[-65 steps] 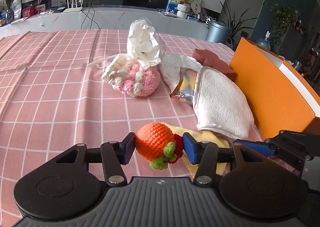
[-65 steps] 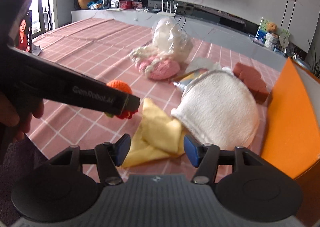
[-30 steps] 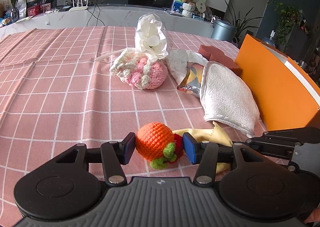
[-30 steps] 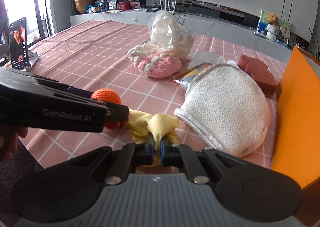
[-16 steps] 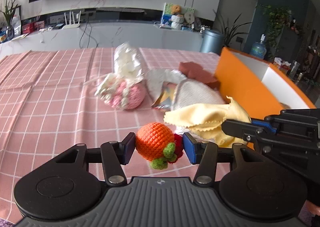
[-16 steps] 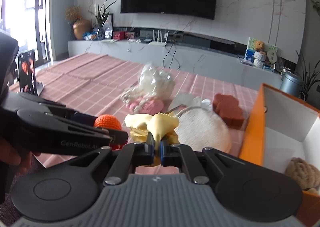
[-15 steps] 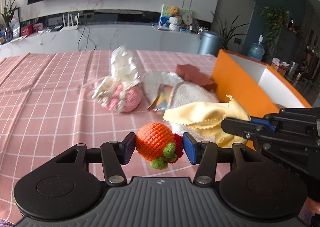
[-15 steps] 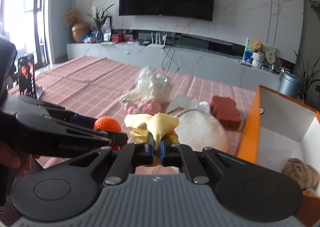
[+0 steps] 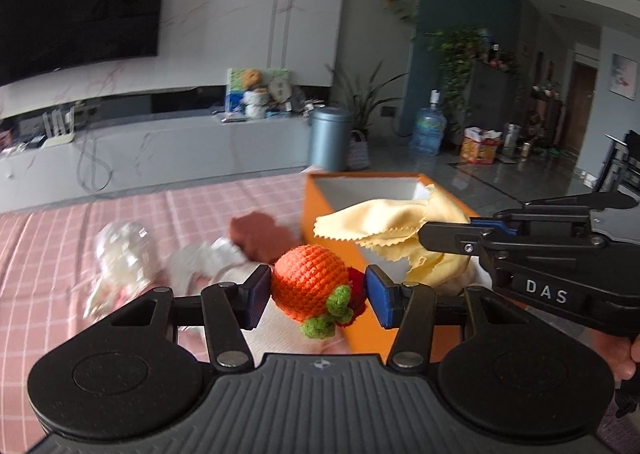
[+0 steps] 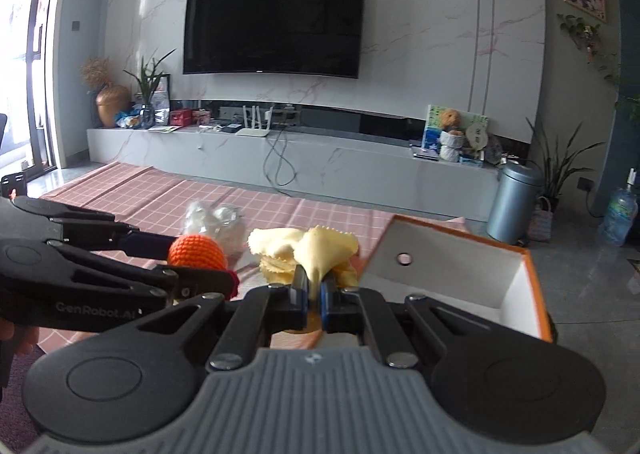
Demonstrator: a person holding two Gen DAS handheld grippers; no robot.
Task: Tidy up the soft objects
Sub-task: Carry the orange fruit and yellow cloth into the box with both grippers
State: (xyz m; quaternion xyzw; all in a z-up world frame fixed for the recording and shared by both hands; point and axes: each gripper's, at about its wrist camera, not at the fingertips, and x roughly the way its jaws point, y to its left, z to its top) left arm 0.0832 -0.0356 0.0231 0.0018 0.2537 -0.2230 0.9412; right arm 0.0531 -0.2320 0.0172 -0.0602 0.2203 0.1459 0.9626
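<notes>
Both tongs are loaded and up in the air. Left gripper [image 9: 316, 292] is clamped on the orange crochet ball [image 9: 310, 282], one blue pad on each flank, green leaf bits and a red part hanging at the lower front; the wide stance looks set by the ball's girth, squeezing enough to hold without crushing the yarn. Right gripper [image 10: 314, 290] is pinched fully together on a fold of the yellow cloth [image 10: 308, 250], which bunches above the pads with its zigzag edge spilling outward; a thin fabric needs that tight pinch or it would likely slide out. Seen from the left wrist the cloth [image 9: 384, 230] hangs over the near rim of the orange box [image 9: 320, 209], so it is probably about to go in first. The box sits at the far right corner of the pink checked tablecloth [image 9: 48, 254], open top up, white inside, clearly the collecting spot for soft things. The ball is just short of the box's near left wall, above the table, not yet over the opening. Left on the cloth toward its middle: a brown sponge-like block [image 9: 260, 234], a blurred clear plastic bundle [image 9: 120, 254], a white crumpled piece [image 9: 204, 258]. Risk, judged: cloth trailing over the rim instead of dropping inside.
</notes>
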